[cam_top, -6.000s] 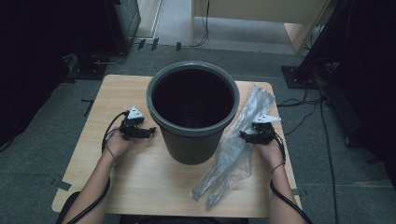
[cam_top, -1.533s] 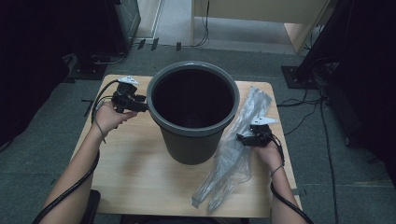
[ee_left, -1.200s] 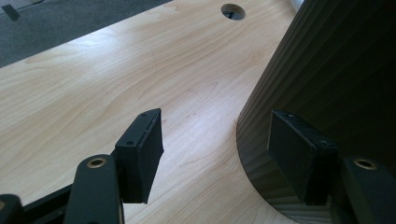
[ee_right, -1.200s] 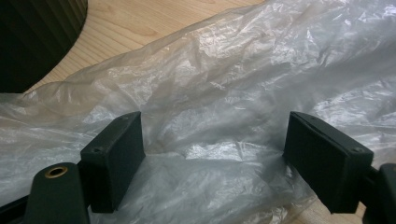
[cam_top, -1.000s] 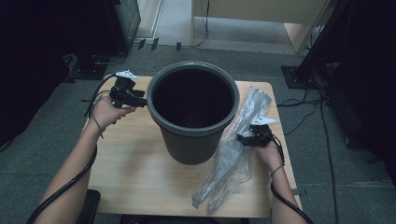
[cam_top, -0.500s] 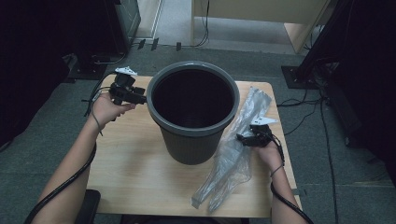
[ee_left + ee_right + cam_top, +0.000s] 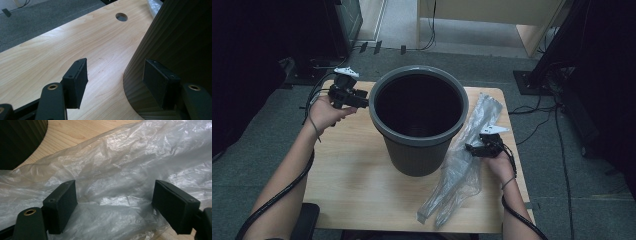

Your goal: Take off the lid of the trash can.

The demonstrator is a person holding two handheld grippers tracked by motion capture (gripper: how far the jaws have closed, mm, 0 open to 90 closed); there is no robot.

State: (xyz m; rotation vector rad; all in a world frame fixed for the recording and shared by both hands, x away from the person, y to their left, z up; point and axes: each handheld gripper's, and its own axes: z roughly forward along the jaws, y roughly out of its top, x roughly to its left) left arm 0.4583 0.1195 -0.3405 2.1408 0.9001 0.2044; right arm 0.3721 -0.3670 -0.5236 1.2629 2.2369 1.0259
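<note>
A tall dark grey round plastic bin [image 7: 418, 120] stands upright near the middle of the light wooden desk [image 7: 352, 180], its mouth open and its inside dark; a long crumpled clear plastic bag [image 7: 462, 170] lies flat on the desk to the bin's right, running from the far right corner toward the near edge, its upper part just beside the bin's wall.

The left gripper [image 7: 362, 100] is held in the person's left hand [image 7: 326, 112] at the bin's far left side, level with the rim and pointing at it; in the left gripper view its jaws stand wide apart with nothing between them, one jaw over bare desk, the other in front of the bin's ribbed wall [image 7: 175, 45]; whether that jaw touches the wall cannot be told; a round cable hole [image 7: 121, 17] shows in the desk beyond.

The right gripper [image 7: 472, 149] sits in the person's right hand [image 7: 499, 162] over the middle of the bag; in the right gripper view its jaws are spread wide, low over the wrinkled film [image 7: 130, 170], which bulges up between them without being pinched; the bin's dark wall [image 7: 20, 140] shows at the upper left.
</note>
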